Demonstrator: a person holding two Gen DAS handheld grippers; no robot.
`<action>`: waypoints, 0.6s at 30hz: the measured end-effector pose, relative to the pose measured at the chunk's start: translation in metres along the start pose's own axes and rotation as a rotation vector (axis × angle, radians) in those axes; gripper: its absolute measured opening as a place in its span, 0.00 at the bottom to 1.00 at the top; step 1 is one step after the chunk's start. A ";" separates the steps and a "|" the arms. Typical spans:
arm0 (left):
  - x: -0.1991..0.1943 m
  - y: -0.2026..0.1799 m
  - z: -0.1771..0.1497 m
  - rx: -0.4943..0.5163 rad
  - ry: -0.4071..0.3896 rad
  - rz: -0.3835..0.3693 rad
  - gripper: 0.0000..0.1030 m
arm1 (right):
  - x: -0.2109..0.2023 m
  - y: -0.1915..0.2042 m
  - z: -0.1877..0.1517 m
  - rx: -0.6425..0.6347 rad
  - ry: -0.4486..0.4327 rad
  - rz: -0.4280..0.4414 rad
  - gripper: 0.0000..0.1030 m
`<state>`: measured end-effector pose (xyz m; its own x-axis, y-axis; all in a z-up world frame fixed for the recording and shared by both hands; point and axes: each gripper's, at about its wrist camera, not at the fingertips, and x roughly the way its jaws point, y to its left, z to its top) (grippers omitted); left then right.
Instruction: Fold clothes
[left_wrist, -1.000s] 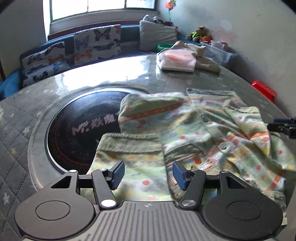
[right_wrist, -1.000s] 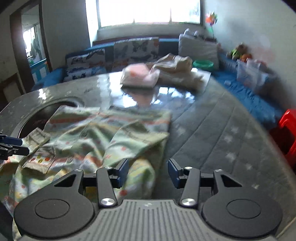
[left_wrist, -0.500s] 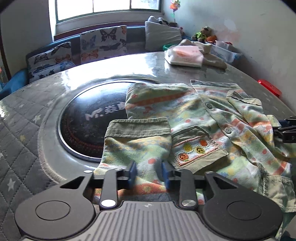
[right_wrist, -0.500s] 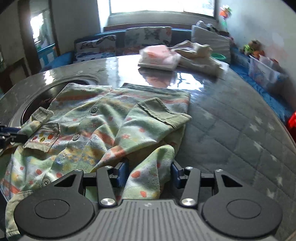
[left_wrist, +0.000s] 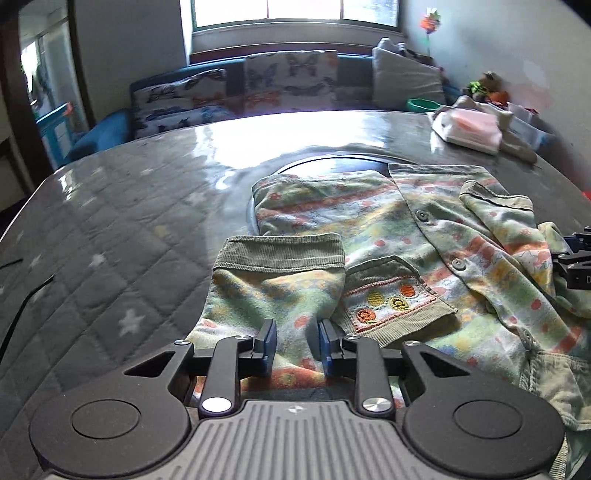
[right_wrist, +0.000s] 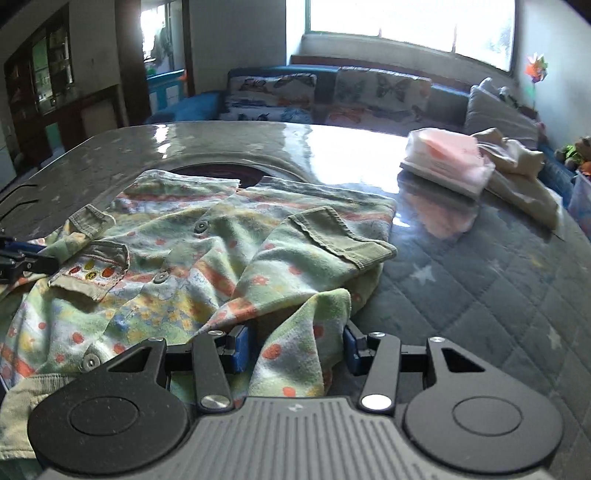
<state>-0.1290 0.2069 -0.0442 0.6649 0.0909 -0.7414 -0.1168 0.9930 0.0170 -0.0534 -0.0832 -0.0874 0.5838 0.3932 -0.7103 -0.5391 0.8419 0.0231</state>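
Fabric fills the gap of both tongs. The left tongs (left_wrist: 294, 345) are clenched on the near end of the left sleeve (left_wrist: 275, 284) of the flowered cardigan (left_wrist: 424, 236), its blue pads pressing a bunched ridge of cloth. The right tongs (right_wrist: 293, 349) stand wider, with the right sleeve (right_wrist: 306, 332) humped up between the pads; the cloth touches them on both sides and looks gripped. No writing can be read anywhere in either view. Past the tongs the cardigan lies spread, front up, on the grey quilted tabletop (left_wrist: 110, 221), both ribbed cuffs turned inward over the body beside the button row and the embroidered pocket (left_wrist: 391, 299). Farther off on the right sits a pink folded stack (right_wrist: 448, 160), and beyond the tabletop a sofa with butterfly cushions (left_wrist: 291, 79) under a window.
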 end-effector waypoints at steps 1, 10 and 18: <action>-0.001 0.003 -0.001 -0.010 0.000 0.001 0.29 | -0.002 -0.002 0.002 0.012 0.003 0.016 0.47; -0.008 0.009 0.003 -0.028 -0.024 -0.002 0.48 | -0.030 -0.036 0.028 0.128 -0.066 0.023 0.44; -0.029 -0.007 0.008 -0.008 -0.071 -0.077 0.57 | 0.011 -0.051 0.046 0.251 -0.012 0.049 0.38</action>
<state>-0.1414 0.1982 -0.0176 0.7227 0.0197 -0.6909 -0.0691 0.9966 -0.0439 0.0085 -0.1051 -0.0645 0.5686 0.4393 -0.6955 -0.4002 0.8864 0.2327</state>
